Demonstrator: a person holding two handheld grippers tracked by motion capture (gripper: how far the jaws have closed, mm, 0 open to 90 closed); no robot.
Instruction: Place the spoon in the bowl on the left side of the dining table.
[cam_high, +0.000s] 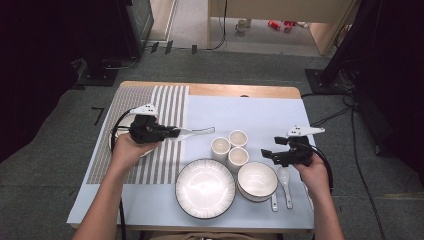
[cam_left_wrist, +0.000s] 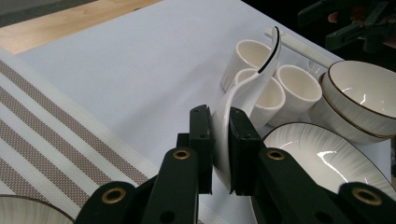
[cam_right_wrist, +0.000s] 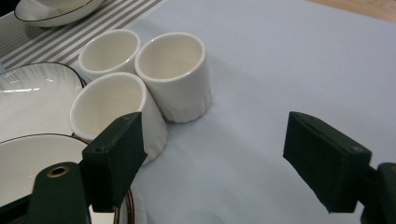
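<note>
left gripper (cam_left_wrist: 220, 140) clenched on a white ceramic soup spoon with a thin black rim (cam_left_wrist: 247, 88) — pads pinch the spoon's lower part edge-on, its long end rising up and away toward the cups. in the high view the same gripper (cam_high: 175, 132) sits at the left over the brown-and-white striped placemat (cam_high: 165, 100), spoon (cam_high: 197, 133) sticking out level to the right, lifted off the pale blue cloth (cam_high: 260, 112), its tip near the leftmost cup.

right gripper (cam_right_wrist: 219, 161) released, jaws wide apart w/ nothing between them, just blue cloth; hovers at the right (cam_high: 267, 147), just beside the three small white ribbed cups (cam_high: 230, 146), which stand upright & touching in a cluster at mid table.

near edge: round white plate with dark rim (cam_high: 205, 188), and to its right a white bowl with brown rim (cam_high: 257, 181) — apparently stacked on another. two more white spoons (cam_high: 285, 185) lie right of the bowl, under the right hand. another white dish (cam_right_wrist: 56, 14) on the striped mat, far left, partly hidden by the left hand.
</note>
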